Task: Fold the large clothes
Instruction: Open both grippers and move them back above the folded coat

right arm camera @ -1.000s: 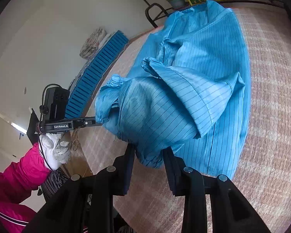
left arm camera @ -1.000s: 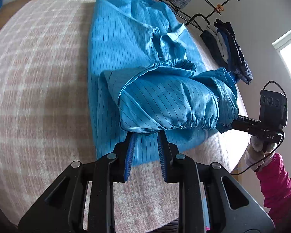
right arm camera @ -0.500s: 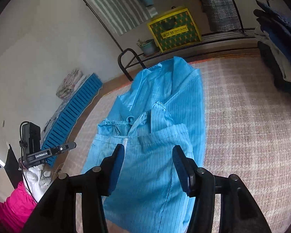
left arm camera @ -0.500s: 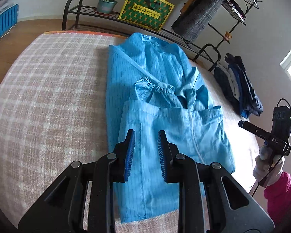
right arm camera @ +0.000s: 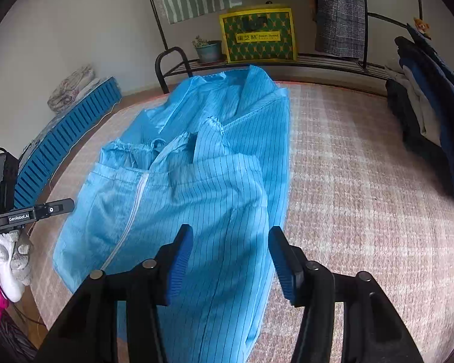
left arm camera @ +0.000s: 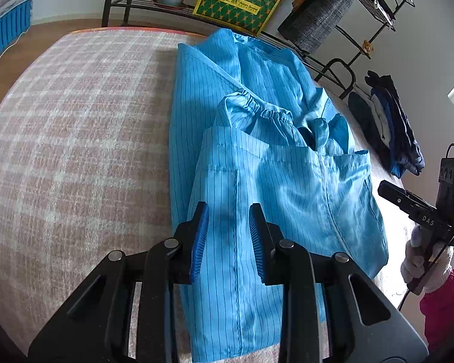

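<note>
Blue garment point(left arm camera: 275, 181) folded on bed point(left arm camera: 75, 151)

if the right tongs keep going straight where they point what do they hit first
Most likely the folded-over lower part of the blue garment, lying straight ahead between the opening right tongs, with nothing held. Depth is hard to judge through the fisheye; the checked cloth lies off to the side.

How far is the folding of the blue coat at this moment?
Done: the blue coat lies on the checked cover with its lower part laid up over the body and the elastic cuffs tucked in the middle. In hand: nothing; the left tool and the right tool are both opening above the cloth, with none of it gripped. Left: probably another fold, since the collar end lies uncovered.
</note>
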The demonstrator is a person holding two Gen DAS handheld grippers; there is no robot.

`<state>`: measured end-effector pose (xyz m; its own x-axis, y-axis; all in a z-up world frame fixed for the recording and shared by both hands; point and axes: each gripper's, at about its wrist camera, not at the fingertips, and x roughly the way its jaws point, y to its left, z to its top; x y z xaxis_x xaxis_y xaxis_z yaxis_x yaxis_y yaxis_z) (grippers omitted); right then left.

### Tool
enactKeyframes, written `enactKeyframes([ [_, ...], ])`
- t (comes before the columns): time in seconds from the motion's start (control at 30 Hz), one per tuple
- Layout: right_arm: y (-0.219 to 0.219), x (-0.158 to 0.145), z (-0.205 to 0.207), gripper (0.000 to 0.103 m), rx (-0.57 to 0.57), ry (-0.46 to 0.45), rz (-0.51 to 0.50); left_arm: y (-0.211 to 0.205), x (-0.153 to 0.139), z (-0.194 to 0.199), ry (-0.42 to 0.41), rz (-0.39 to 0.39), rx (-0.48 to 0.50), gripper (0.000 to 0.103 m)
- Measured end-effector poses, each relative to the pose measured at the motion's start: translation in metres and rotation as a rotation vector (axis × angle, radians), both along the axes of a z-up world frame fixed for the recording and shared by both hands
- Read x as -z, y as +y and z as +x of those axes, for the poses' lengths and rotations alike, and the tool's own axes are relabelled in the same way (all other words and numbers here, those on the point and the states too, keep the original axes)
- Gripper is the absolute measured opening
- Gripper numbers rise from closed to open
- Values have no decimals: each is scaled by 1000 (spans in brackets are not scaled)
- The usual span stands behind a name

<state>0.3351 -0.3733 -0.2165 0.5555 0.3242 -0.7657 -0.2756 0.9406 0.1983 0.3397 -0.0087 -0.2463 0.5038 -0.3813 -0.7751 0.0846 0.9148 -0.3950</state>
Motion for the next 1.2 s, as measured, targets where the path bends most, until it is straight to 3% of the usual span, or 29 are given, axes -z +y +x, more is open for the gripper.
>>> enactKeyframes([
  [0.07, 2, 5, 12, 58, 19, 24, -1, -4, 3, 7, 4, 20, -6, 27],
  [0.13, 6, 12, 21, 40, 20, 51, -11, -7, 9, 13, 13, 57, -18, 27],
  [0.17, 8, 17, 24, 21, 27, 70, -35, -8, 12, 16, 19, 69, -23, 27],
  [0.27, 8, 35, 27, 6, 49, 113, -98, -9, 26, 22, 33, 91, -27, 27],
  [0.43, 6, 30, 20, 9, 35, 96, -82, -5, 20, 16, 21, 87, -22, 27],
  [0.5, 1, 22, 13, 31, 16, 75, -38, 1, 15, 11, 20, 87, -30, 29],
  [0.7, -13, -6, -13, 32, -12, 24, 24, 24, -13, -7, 10, 76, -64, 30],
  [0.93, -25, -67, -50, 33, -15, -87, 96, 35, -90, -44, -97, 47, -120, 30],
  [1.1, -14, -125, -92, 38, -37, -169, 73, 30, -158, -84, -194, 56, -118, 30],
  [1.2, -2, -155, -124, 42, -18, -211, 19, 25, -199, -111, -264, 63, -114, 41],
])
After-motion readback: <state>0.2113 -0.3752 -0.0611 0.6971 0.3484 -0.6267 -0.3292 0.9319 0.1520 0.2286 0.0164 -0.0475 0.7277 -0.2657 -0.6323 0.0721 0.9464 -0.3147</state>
